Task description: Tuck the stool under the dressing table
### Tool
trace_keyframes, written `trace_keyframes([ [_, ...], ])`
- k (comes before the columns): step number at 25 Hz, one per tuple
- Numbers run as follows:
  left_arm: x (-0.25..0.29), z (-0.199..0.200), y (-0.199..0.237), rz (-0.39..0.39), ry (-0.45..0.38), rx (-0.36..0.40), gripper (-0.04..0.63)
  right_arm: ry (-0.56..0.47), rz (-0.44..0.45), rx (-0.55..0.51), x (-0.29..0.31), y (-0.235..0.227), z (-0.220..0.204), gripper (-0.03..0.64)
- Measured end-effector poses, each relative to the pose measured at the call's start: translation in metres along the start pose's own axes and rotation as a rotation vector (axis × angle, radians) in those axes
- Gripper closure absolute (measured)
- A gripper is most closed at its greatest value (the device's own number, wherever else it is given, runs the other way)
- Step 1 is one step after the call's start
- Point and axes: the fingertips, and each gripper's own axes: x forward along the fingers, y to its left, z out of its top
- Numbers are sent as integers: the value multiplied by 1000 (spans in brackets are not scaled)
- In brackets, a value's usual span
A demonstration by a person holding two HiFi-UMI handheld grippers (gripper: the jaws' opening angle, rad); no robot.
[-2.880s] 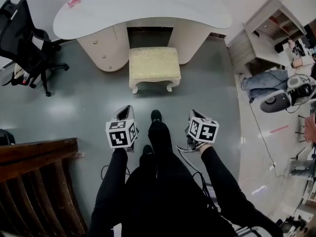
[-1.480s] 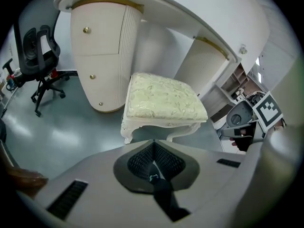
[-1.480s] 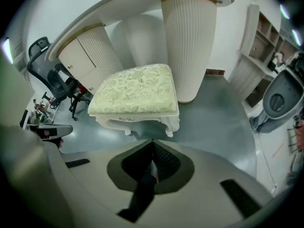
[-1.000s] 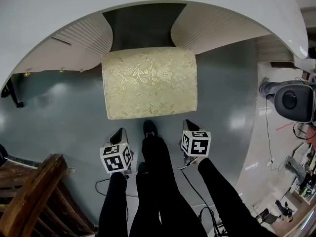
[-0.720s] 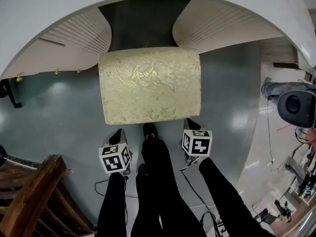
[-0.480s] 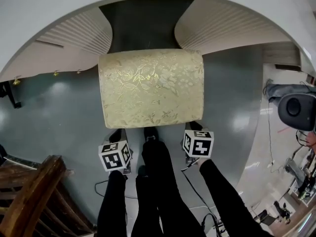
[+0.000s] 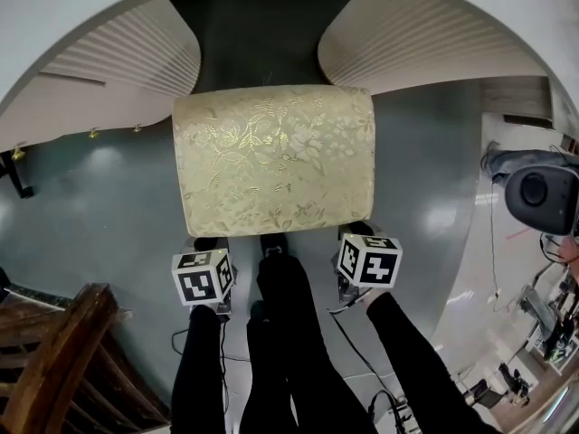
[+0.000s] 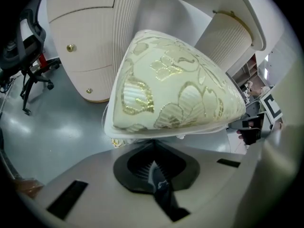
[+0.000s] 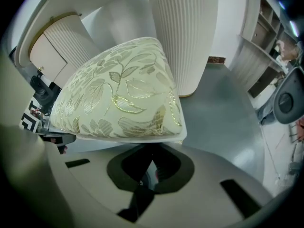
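The stool, with a cream and gold floral cushion, stands in front of the dark knee gap of the white dressing table, between its two ribbed pedestals. My left gripper is at the stool's near left corner and my right gripper at its near right corner. In the left gripper view the jaws of the left gripper meet just under the white rim of the stool. The right gripper looks the same below the stool. Whether the tips touch the stool is hidden.
A dark wooden chair stands at the lower left. The person's legs are between the grippers. A black office chair stands left of the table. A round grey device and shelving are on the right.
The person has walked up to the stool, which now fills the middle of the view. Both grippers have moved forward from clear of the stool to its near edge.
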Motion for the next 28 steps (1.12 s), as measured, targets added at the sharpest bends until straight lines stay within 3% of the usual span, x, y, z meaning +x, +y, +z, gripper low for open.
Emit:
trace_keyframes([
  [9,-3,-11,-3,16,25,-3,588,-23,-39,9,-4,-2,-7,612],
  [21,7,8,-13,-2,-23,-51,588,-91,-31,3,-5,3,3,612],
  [28,6,7,-16,-12,-30,-30,588,-111,-26,-30,-4,-1,10,612],
])
